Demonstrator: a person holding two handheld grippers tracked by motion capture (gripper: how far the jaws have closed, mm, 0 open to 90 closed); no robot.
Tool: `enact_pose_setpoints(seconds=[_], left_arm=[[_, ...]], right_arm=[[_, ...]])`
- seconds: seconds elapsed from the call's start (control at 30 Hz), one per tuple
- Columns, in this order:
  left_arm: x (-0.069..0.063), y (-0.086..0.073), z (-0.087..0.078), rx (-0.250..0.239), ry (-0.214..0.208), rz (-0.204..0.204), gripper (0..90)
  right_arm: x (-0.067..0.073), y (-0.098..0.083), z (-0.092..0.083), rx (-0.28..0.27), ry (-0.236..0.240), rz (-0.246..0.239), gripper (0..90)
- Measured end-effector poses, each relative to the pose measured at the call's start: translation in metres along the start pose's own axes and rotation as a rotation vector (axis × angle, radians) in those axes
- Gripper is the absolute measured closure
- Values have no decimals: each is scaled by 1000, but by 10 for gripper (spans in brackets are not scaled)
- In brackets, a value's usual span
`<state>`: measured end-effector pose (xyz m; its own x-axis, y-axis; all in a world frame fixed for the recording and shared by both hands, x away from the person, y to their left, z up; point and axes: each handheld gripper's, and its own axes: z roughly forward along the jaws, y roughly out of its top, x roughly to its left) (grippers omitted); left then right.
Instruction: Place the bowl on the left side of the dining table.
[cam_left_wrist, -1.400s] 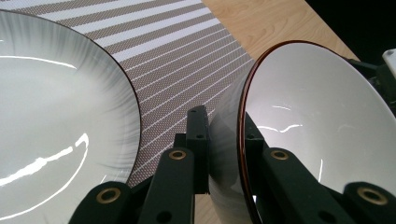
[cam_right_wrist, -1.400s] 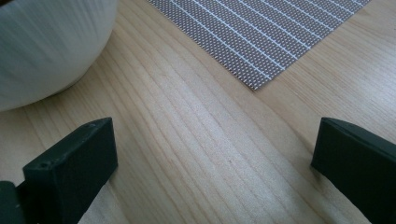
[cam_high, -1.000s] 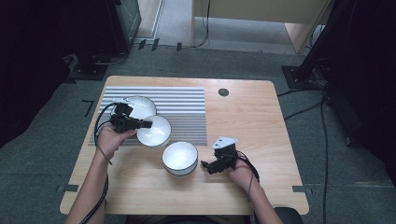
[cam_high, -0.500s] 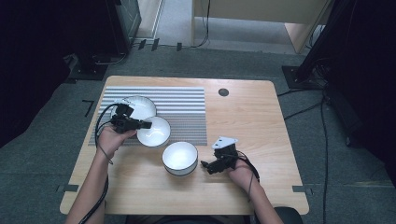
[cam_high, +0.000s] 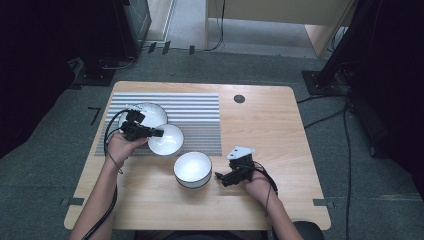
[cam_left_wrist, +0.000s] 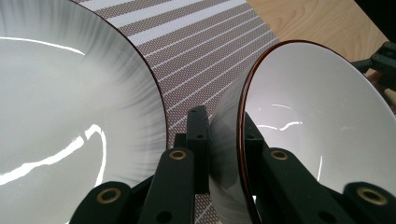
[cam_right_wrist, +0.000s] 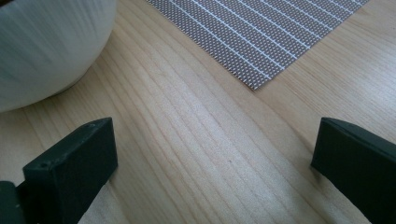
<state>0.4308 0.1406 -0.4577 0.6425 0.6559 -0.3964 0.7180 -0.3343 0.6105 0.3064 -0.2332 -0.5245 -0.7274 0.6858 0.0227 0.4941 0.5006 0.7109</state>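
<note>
Nothing really moved since the earlier frames, both hands sat where they were. Big wooden table (cam_high: 280, 150) carried a striped mat (cam_high: 200, 115) on its left half, with a plate (cam_high: 150, 111) on it. Next to that plate, touching, was the tilted bowl (cam_high: 167, 140), its rim pinched by the left gripper (cam_high: 159, 133). Another bowl (cam_high: 192, 169) sat off the mat, just beside the right gripper (cam_high: 219, 176), jaws spread wide over bare wood
</note>
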Motion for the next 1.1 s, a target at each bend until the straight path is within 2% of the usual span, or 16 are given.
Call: enact_pose_setpoints(seconds=[0.17, 0.4, 0.6, 0.93, 1.1], left_arm=[[3, 3, -1, 4, -4, -17, 808], [2, 5, -1, 10, -5, -19, 809], [5, 9, -3, 15, 4, -9, 808], [6, 20, -5, 3, -21, -11, 808], [8, 26, -7, 23, -18, -4, 807]], right_arm=[[0, 0, 0, 0, 0, 0, 0], [0, 0, 0, 0, 0, 0, 0], [0, 0, 0, 0, -1, 0, 0], [0, 0, 0, 0, 0, 0, 0], [0, 0, 0, 0, -1, 1, 0]])
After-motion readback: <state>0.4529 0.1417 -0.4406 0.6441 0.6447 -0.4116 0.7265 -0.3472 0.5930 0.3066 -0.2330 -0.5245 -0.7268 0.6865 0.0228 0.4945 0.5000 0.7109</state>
